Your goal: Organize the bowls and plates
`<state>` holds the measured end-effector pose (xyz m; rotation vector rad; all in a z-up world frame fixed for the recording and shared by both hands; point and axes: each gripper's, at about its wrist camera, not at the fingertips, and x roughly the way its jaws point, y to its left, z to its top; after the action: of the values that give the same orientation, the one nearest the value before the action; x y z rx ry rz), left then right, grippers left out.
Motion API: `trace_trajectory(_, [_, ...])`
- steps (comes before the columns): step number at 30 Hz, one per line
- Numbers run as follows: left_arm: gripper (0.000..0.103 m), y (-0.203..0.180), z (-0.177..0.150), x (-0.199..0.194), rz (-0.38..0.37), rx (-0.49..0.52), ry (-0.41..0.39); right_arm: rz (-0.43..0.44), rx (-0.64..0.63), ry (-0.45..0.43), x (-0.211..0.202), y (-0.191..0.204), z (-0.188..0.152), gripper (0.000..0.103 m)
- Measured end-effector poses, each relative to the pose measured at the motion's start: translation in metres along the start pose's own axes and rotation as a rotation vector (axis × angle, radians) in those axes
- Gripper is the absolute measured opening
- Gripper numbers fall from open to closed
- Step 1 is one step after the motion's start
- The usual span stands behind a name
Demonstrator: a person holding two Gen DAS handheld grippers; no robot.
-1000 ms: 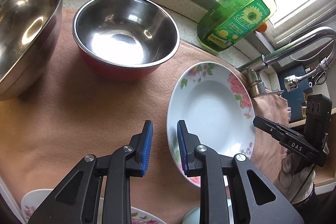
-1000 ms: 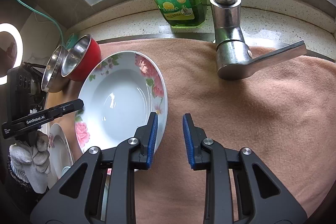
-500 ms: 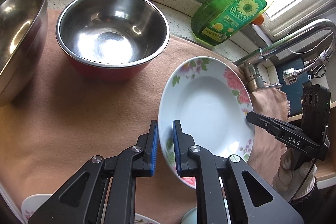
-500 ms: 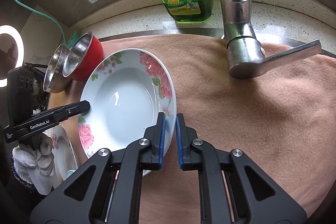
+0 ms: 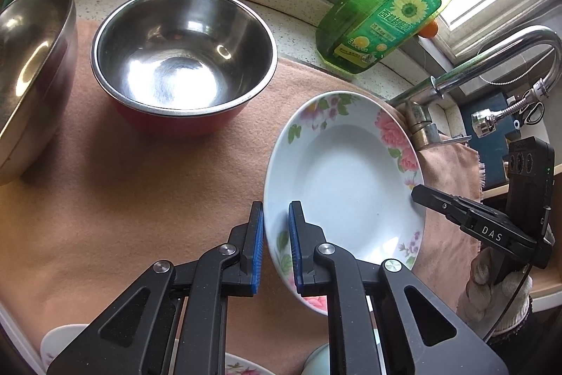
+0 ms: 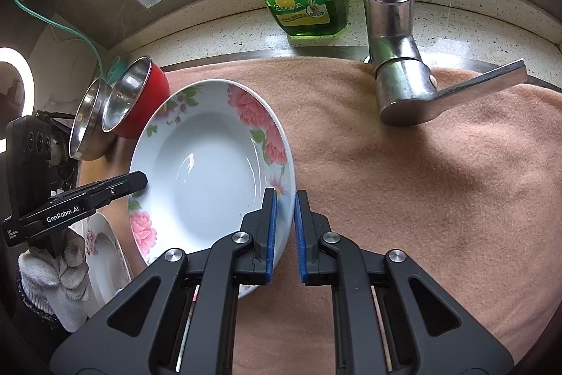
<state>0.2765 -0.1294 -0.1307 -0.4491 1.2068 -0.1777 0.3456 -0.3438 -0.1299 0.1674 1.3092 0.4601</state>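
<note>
Bowls: two steel ones, the red-sided bowl (image 5: pixel 182 58) and a plain one (image 5: pixel 31 65); one flowered plate (image 5: pixel 346 178) on the cloth (image 5: pixel 123 185). My left gripper (image 5: pixel 275 250) and right gripper (image 6: pixel 283 232), angled down, pinch its opposite rims.

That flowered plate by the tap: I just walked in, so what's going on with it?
A person holds two handheld grippers on the white floral-rimmed ceramic plate. The left gripper is shut on its left rim and the right gripper on the opposite rim. The plate sits over the peach-coloured cloth, right of the red-sided steel bowl.
</note>
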Motion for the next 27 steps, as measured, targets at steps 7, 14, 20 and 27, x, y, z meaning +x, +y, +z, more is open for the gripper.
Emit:
trace_trajectory(7, [0.012, 0.001, 0.000, -0.003, -0.003, 0.003, 0.000, -0.003, 0.020, -0.006, -0.002, 0.000, -0.001, 0.010])
trace_trajectory(14, [0.012, 0.001, 0.003, -0.011, -0.003, 0.010, -0.016, -0.005, 0.029, -0.027, -0.011, 0.004, 0.000, 0.010])
trace_trajectory(20, [0.012, 0.003, 0.006, -0.024, -0.011, 0.012, -0.036, 0.001, 0.022, -0.054, -0.026, 0.015, 0.003, 0.010])
trace_trajectory(27, [0.012, 0.005, 0.004, -0.041, -0.020, 0.023, -0.061, 0.010, 0.025, -0.077, -0.040, 0.026, -0.001, 0.010])
